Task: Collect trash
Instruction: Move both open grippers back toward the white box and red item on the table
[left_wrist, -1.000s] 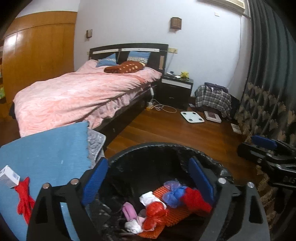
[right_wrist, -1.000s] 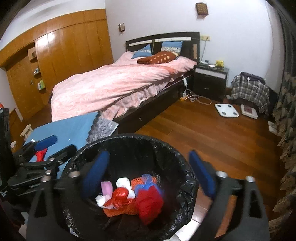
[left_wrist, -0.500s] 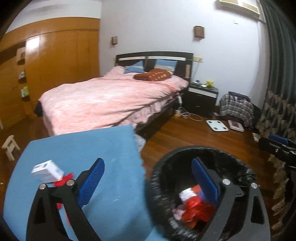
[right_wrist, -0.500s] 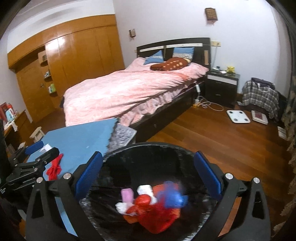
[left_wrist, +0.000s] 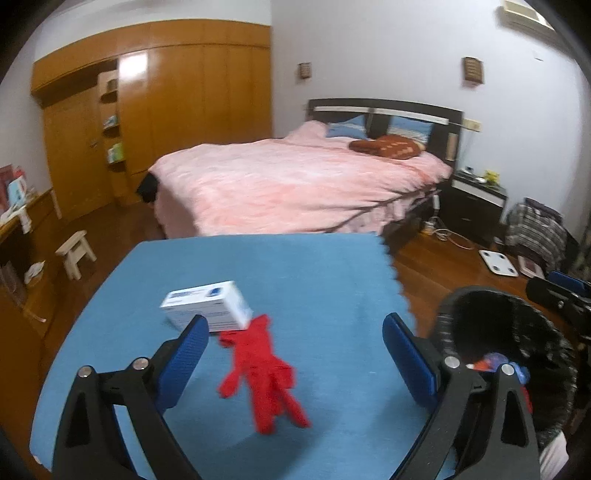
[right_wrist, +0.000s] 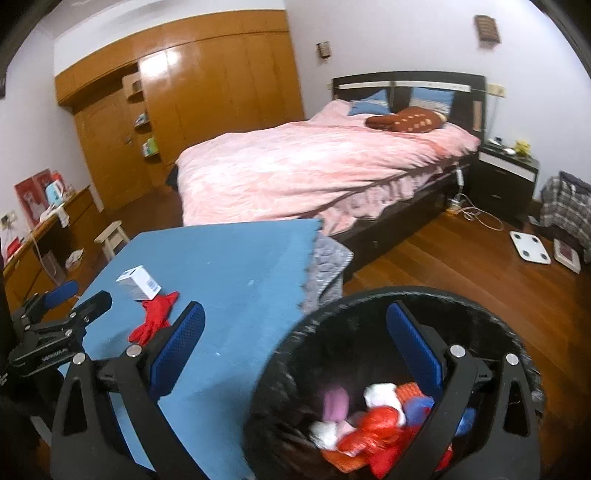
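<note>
1. The step in hand looks to be picking up the next piece of trash from the blue worktop (left_wrist: 317, 280). Two pieces lie there: a red glove (left_wrist: 264, 373) and a small white box (left_wrist: 208, 308), the glove's cuff end touching the box's near corner.
2. The left gripper (left_wrist: 295, 354) points down at the glove, its blue jaws spread wide with nothing between the pads. The glove lies flat and limp in the gap between them, below the fingertips.
3. To do this well, I would lower the jaws straight over the glove's bunched middle rather than its thin fingers, so the pads gather enough material to lift it whole.
4. Press lightly into the soft mat before closing; a limp glove is likely to slip out of a grip that closes above it.
5. Keep clear of the box while closing, since the left pad sits just beside it and could nudge it or pinch it along with the glove.
6. The black-lined bin (right_wrist: 399, 369) stands just off the worktop's right edge, already holding red, white, pink and blue scraps, so the carry should be short.
7. The right gripper (right_wrist: 295, 350) is tilted downward, straddling the bin's near rim: its left pad is over the worktop, its right pad over the bin's mouth. Its jaws are wide apart and empty.
8. In the right wrist view the left gripper appears at the worktop's left edge, near the glove and box.
</note>
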